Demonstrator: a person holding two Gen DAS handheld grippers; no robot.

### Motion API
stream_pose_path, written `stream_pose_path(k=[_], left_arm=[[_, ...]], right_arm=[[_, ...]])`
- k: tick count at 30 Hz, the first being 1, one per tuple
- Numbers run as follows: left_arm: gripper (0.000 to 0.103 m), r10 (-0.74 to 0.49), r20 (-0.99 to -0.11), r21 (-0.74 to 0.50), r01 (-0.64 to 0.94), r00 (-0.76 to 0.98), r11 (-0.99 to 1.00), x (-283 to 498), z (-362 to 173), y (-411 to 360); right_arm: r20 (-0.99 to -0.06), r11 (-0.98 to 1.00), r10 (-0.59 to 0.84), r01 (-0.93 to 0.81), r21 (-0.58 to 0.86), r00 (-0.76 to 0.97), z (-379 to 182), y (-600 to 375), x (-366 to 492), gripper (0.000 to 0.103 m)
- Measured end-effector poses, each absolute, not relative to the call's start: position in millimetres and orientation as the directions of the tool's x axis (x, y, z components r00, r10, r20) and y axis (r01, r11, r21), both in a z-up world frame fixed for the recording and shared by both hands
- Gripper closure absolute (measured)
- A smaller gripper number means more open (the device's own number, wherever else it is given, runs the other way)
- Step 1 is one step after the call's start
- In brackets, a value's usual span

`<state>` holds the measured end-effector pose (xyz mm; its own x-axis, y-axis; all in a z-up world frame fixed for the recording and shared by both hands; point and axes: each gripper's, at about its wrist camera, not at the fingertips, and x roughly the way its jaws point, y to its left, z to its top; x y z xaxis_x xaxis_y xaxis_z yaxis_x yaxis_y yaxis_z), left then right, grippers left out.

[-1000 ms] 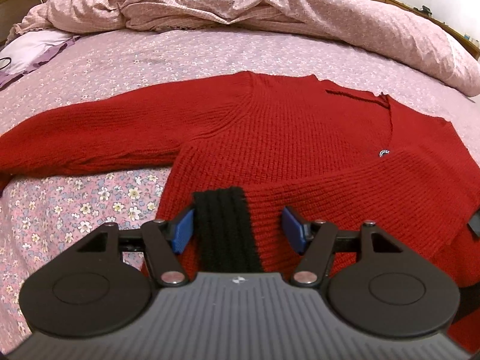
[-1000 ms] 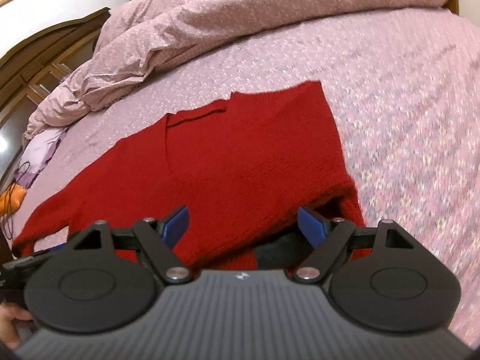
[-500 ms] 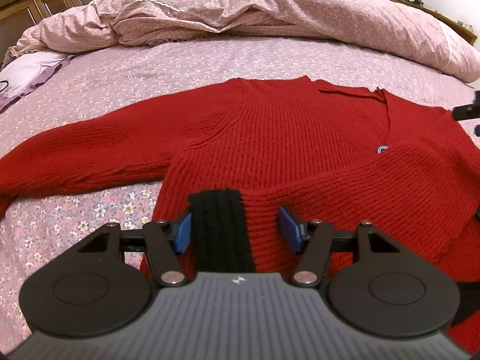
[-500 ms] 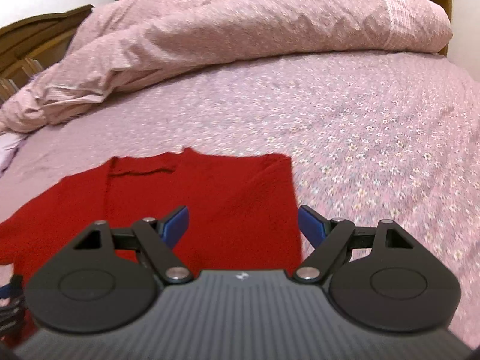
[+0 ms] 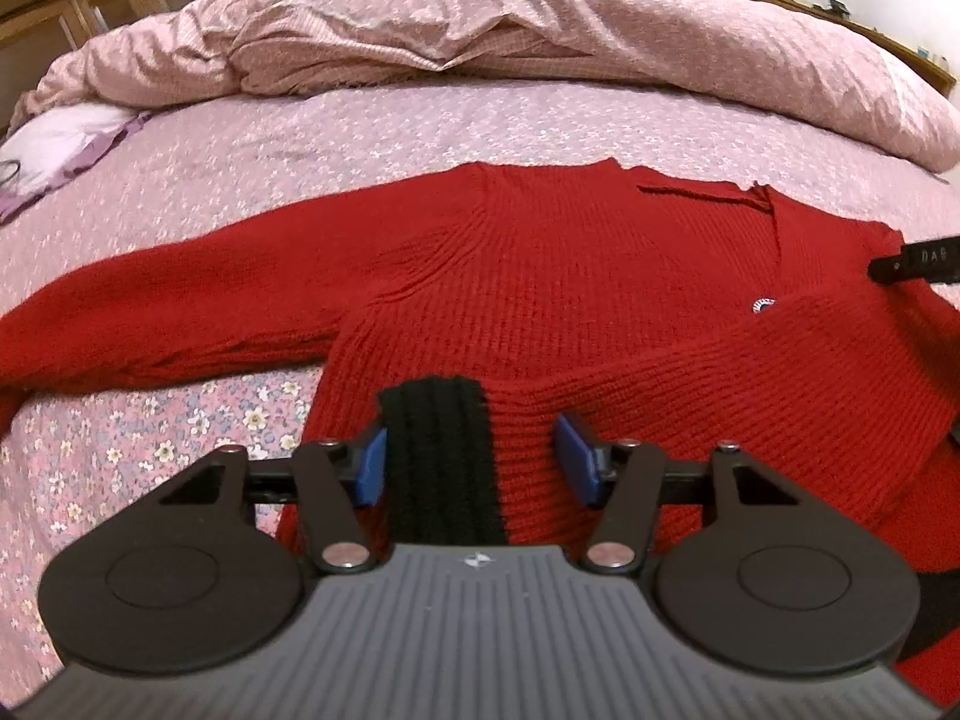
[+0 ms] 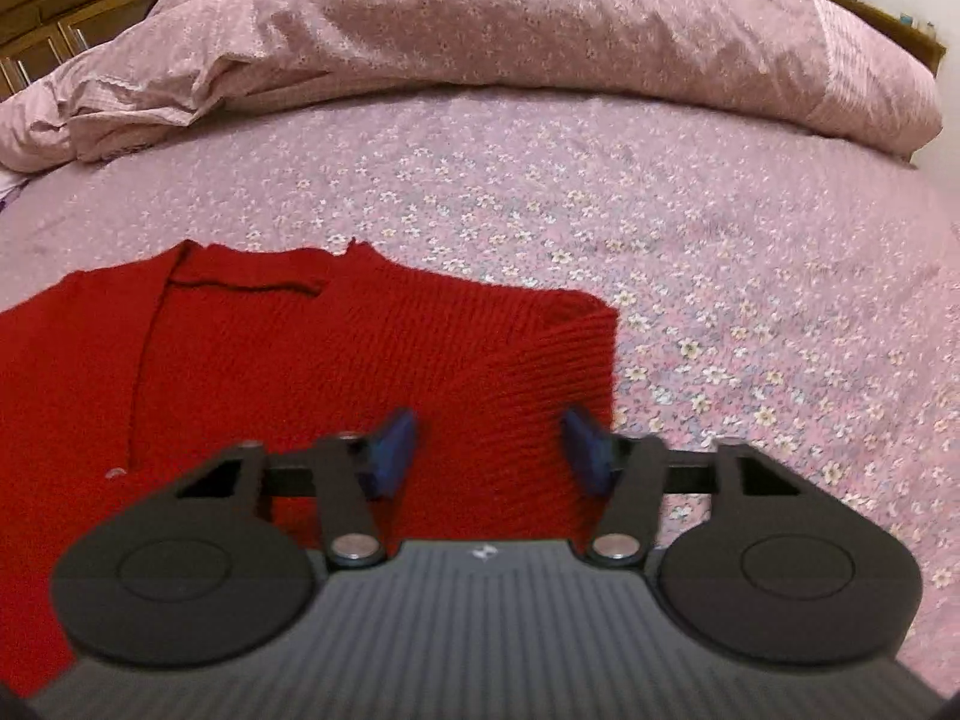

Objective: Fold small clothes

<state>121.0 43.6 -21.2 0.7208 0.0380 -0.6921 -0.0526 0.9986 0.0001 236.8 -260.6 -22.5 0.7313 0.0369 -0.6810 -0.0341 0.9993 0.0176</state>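
Observation:
A red knit sweater lies flat on the bed, its left sleeve stretched out to the left. The other sleeve is folded across the body, ending in a black ribbed cuff. My left gripper is closing around that cuff. Its left pad is at the cuff's edge and its right pad stands apart over red knit. In the right wrist view, my right gripper is closing over the folded right edge of the sweater. Red knit lies between its blurred pads, which do not visibly press on it.
A crumpled pink floral duvet is heaped along the far side of the bed. Floral sheet spreads to the right of the sweater. A white and purple cloth lies at the far left. Wooden cabinets stand behind.
My right gripper has swung right, from the sweater's lower middle to its folded right edge, and its jaws have narrowed. The left jaws have drawn in slightly around the cuff.

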Motion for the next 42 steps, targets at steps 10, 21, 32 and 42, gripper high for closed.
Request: stream_pose_path(k=[10, 21, 32, 42], left_arm=[[0.086, -0.001, -0.638, 0.004, 0.005, 0.770, 1.000, 112.8, -0.9, 29.7], [0.086, -0.004, -0.493, 0.042, 0.028, 0.870, 0.999, 154.6, 62.1, 36.9], [0.086, 0.037, -0.579, 0.134, 0.050, 0.815, 0.990, 257.6, 38.1, 36.3], [0.086, 0.071, -0.639, 0.161, 0.044, 0.766, 0.986, 272.6, -7.4, 41.3]], right_arm=[[-0.627, 0.992, 0.084, -0.008, 0.123, 0.775, -9.2, -279.8, 224.5, 0.088], [-0.530, 0.972, 0.124, 0.004, 0.233, 0.839, 18.9, -298.9, 208.7, 0.088], [-0.507, 0.951, 0.117, 0.051, 0.305, 0.854, -0.9, -301.4, 219.2, 0.077], [-0.536, 0.968, 0.067, 0.075, 0.238, 0.841, -0.3, -325.7, 217.0, 0.044]])
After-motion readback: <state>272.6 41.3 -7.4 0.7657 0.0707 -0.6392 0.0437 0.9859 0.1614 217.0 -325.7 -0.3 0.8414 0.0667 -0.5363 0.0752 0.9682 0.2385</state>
